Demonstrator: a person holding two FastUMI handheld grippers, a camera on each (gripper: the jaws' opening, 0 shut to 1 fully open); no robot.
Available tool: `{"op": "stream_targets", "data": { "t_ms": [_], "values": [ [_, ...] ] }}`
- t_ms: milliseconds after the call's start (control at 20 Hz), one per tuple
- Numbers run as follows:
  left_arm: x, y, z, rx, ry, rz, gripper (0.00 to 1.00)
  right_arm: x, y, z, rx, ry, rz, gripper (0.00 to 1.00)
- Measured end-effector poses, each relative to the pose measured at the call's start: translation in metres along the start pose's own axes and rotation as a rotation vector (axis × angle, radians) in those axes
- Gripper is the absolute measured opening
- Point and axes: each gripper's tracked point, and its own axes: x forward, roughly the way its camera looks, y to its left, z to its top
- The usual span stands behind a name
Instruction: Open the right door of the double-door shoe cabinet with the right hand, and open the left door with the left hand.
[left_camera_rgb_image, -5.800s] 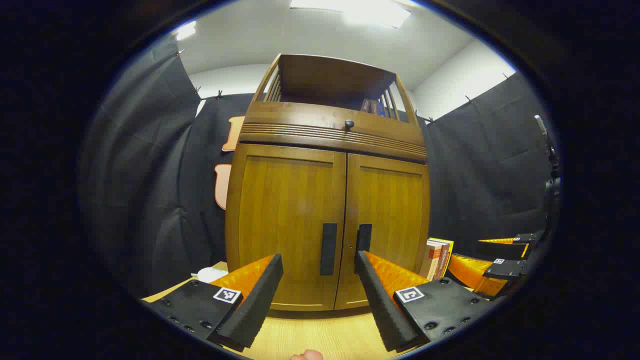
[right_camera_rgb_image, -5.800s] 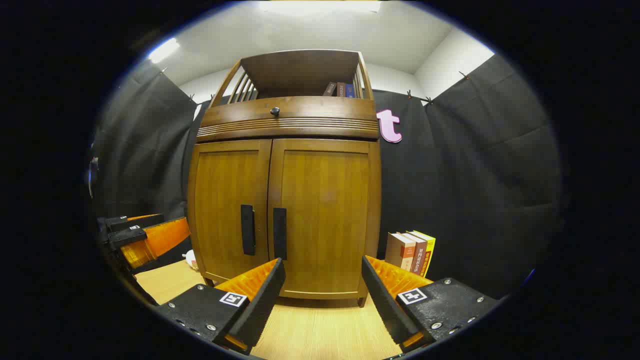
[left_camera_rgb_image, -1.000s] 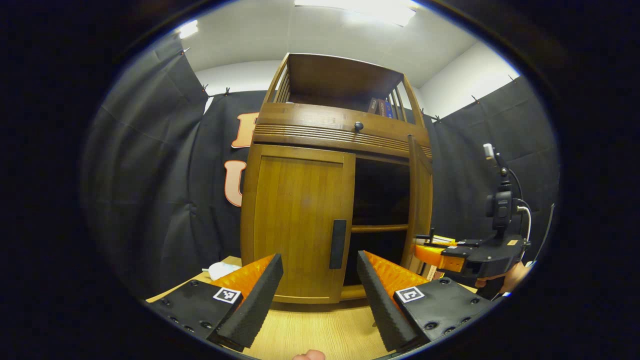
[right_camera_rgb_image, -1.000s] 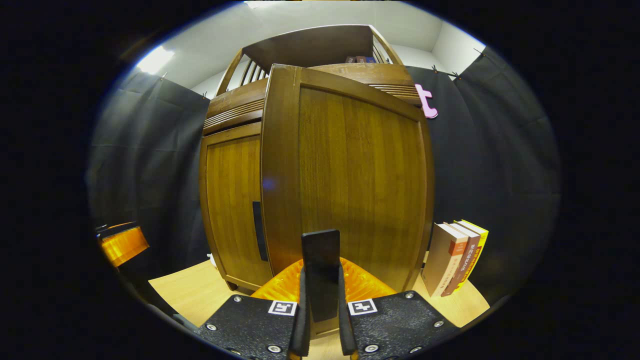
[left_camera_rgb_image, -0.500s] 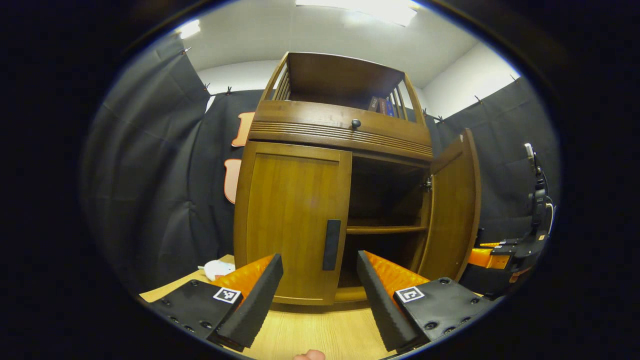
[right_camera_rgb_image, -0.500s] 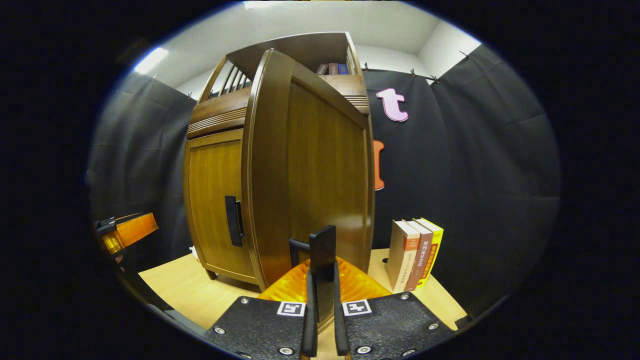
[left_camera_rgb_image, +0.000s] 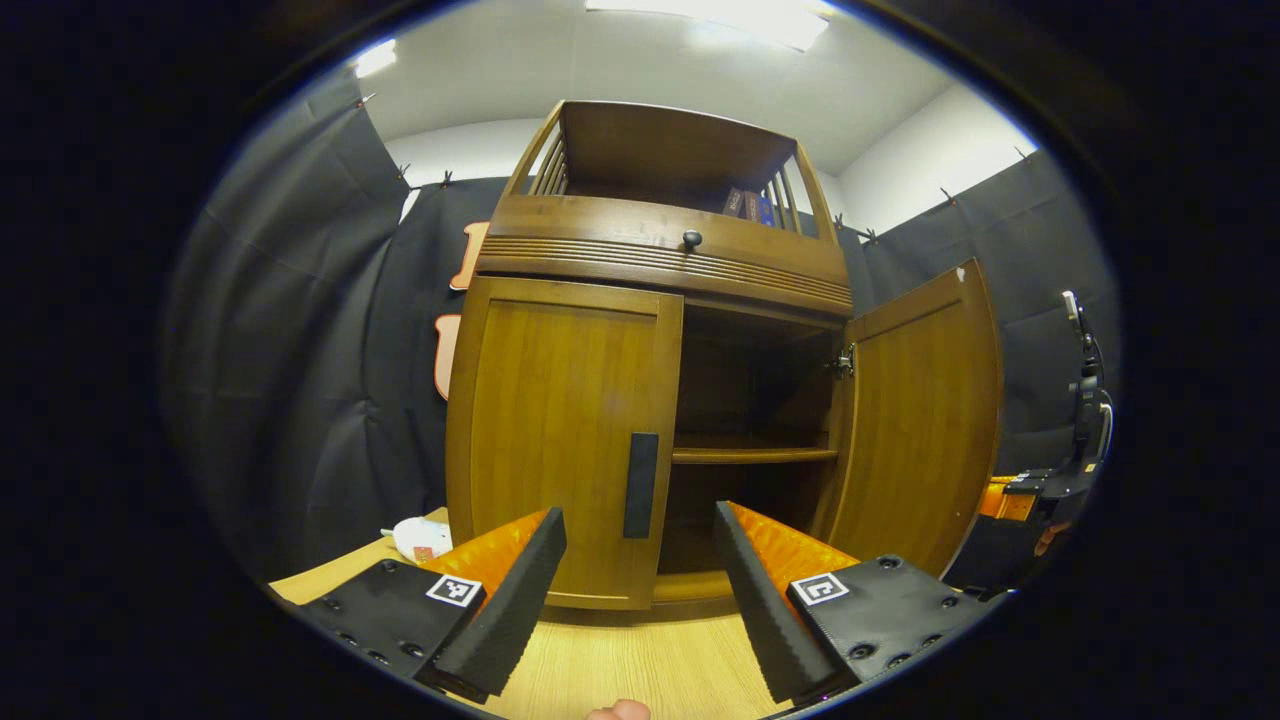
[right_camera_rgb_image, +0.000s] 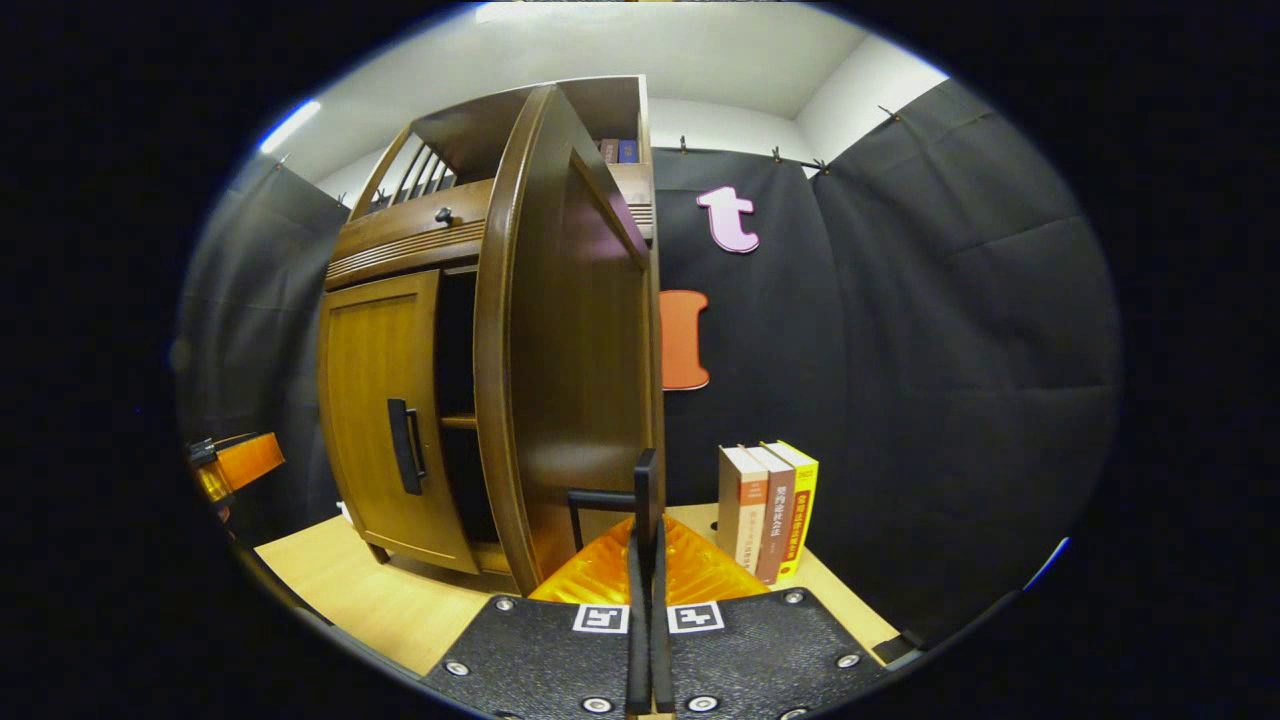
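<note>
The wooden shoe cabinet (left_camera_rgb_image: 660, 260) stands on a light table. Its left door (left_camera_rgb_image: 560, 430) is closed, and the black handle (left_camera_rgb_image: 641, 485) sits just beyond my open left gripper (left_camera_rgb_image: 637, 515), apart from both fingers. The right door (left_camera_rgb_image: 925, 420) stands swung wide, baring a dark inside with one shelf (left_camera_rgb_image: 750, 455). In the right gripper view that door (right_camera_rgb_image: 560, 340) shows nearly edge-on, and my right gripper (right_camera_rgb_image: 646, 560) is shut on its black handle (right_camera_rgb_image: 646, 490). The right gripper (left_camera_rgb_image: 1030, 490) also shows past the open door in the left gripper view.
Three books (right_camera_rgb_image: 768, 510) stand upright on the table (right_camera_rgb_image: 340, 590) right of the cabinet, close behind the open door. A small white object (left_camera_rgb_image: 420, 540) lies at the cabinet's left foot. A drawer knob (left_camera_rgb_image: 691, 238) sits above the doors. Black cloth walls surround the booth.
The right door has swung from partly open to wide open, drawn by my right gripper holding its handle. My left gripper has stayed open in front of the closed left door.
</note>
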Motion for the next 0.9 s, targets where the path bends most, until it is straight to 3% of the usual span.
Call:
{"op": "stream_targets", "data": {
  "t_ms": [50,100,250,300,350,800,850,900],
  "values": [
    [0.001,-0.002,0.000,-0.001,0.000,-0.001,0.94,0.002,-0.005,-0.002,0.016,0.002,0.018,0.00],
    [0.001,-0.004,0.001,0.001,-0.001,-0.002,0.99,0.001,-0.011,-0.002,0.030,0.007,0.030,0.00],
    [0.001,-0.006,-0.003,0.010,0.001,0.005,0.96,0.001,-0.015,0.001,-0.019,0.013,0.070,0.00],
    [0.001,-0.006,-0.003,0.009,0.003,0.008,0.94,0.001,-0.018,0.001,-0.019,0.014,0.080,0.05],
    [0.000,-0.006,-0.004,0.005,0.004,0.011,0.94,0.002,-0.021,0.000,-0.013,0.014,0.088,0.00],
    [-0.012,-0.010,-0.005,0.002,0.001,0.073,0.94,0.010,-0.052,0.001,0.030,0.030,0.196,0.00],
    [-0.014,-0.012,-0.004,0.001,-0.002,0.075,0.99,0.011,-0.055,0.001,0.040,0.031,0.207,0.00],
    [-0.015,-0.014,-0.004,-0.001,-0.005,0.077,0.94,0.011,-0.059,0.000,0.055,0.034,0.221,0.00]
  ]
}}
